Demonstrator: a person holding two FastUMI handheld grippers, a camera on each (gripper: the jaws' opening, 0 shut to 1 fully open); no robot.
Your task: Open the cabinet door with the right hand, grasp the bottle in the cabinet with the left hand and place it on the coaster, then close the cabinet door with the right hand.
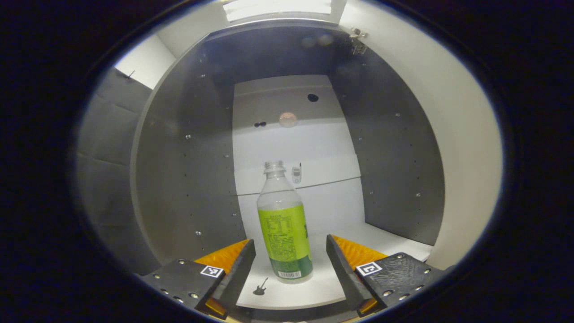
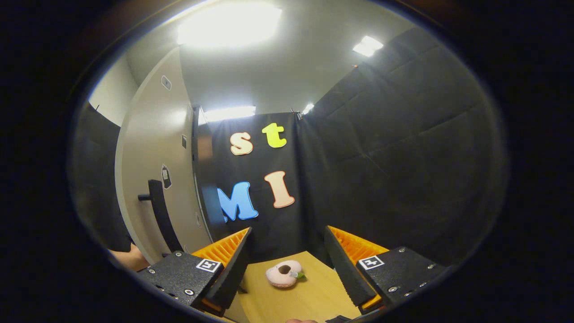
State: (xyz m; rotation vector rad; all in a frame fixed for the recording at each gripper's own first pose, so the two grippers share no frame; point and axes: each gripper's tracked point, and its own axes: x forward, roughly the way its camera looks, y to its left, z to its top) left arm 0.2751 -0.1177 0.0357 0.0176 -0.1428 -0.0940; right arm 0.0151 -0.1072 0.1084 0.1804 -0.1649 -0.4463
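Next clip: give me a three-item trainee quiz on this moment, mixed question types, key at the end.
1. True or false: the left gripper is shut on the bottle.
2. The bottle is: A) capped, B) uncapped, C) lying down.
3. What does the right gripper hold?

Key: 1. False; its fingers stand apart on either side of the bottle. 2. B. 3. Nothing; it is open, above a table, with the door open at its left.

The left gripper view peers close into the open cabinet [image 1: 394,148]; the right gripper view faces the booth wall over the table [image 2: 309,291].
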